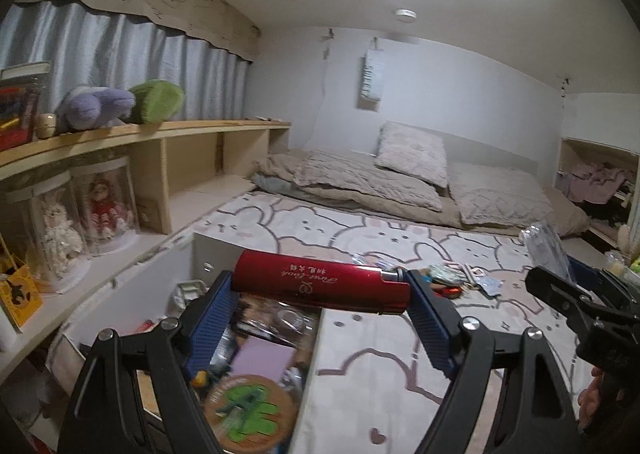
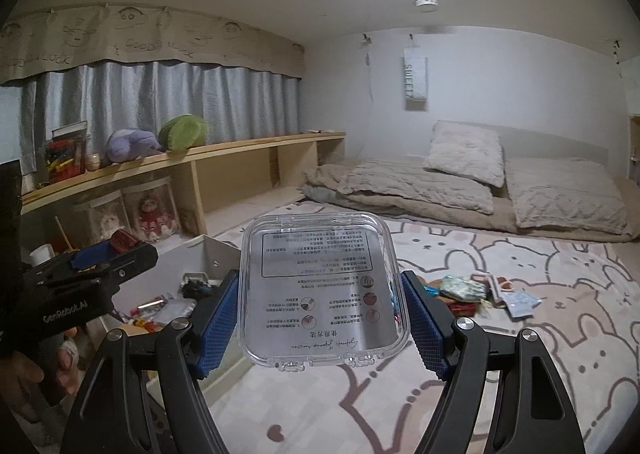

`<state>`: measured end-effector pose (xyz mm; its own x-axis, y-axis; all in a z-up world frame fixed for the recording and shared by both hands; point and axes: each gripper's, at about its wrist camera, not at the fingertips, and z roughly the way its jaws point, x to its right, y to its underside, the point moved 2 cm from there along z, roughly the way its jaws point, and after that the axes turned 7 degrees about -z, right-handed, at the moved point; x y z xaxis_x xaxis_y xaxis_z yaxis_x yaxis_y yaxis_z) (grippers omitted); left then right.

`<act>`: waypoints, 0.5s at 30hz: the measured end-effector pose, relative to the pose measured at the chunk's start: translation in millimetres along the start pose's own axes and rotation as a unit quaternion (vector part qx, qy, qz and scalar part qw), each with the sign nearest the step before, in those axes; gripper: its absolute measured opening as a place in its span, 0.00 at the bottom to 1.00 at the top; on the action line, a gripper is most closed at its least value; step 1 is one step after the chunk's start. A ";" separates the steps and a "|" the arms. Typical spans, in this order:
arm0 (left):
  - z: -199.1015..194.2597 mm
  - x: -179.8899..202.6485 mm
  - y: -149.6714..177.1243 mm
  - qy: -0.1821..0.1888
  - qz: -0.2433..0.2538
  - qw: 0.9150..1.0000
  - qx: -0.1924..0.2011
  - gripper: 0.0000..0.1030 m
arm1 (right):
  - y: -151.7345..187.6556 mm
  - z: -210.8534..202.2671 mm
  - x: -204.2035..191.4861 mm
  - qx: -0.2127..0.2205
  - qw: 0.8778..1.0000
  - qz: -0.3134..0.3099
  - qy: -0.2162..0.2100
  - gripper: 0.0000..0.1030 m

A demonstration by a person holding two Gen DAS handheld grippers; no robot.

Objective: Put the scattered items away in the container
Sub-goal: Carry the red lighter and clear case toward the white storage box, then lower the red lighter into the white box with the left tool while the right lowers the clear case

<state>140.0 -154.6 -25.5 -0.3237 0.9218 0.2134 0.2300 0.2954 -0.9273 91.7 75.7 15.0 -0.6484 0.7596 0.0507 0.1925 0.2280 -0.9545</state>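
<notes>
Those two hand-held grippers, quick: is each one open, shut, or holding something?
Left hand-held gripper: shut on the red tube.
Right hand-held gripper: shut on the clear plastic case.

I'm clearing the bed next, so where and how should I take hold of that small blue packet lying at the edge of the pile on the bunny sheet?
Take the blue packet by its outer right edge, coming from the bare sheet side. It lies flat and thin, and its other side sits against the pile, so only that edge looks free. A low approach probably works best.
</notes>
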 end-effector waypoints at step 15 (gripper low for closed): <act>-1.8 -70.2 -14.2 -0.060 -0.033 0.998 0.019 0.81 | -12.8 35.4 -42.6 -0.001 0.999 -0.013 -0.052 0.75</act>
<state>161.1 -223.1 -26.8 -0.4441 0.8638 0.2378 0.1708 0.3421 -0.9240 90.8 18.8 14.6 -0.7264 0.6858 0.0444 0.1762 0.2483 -0.9525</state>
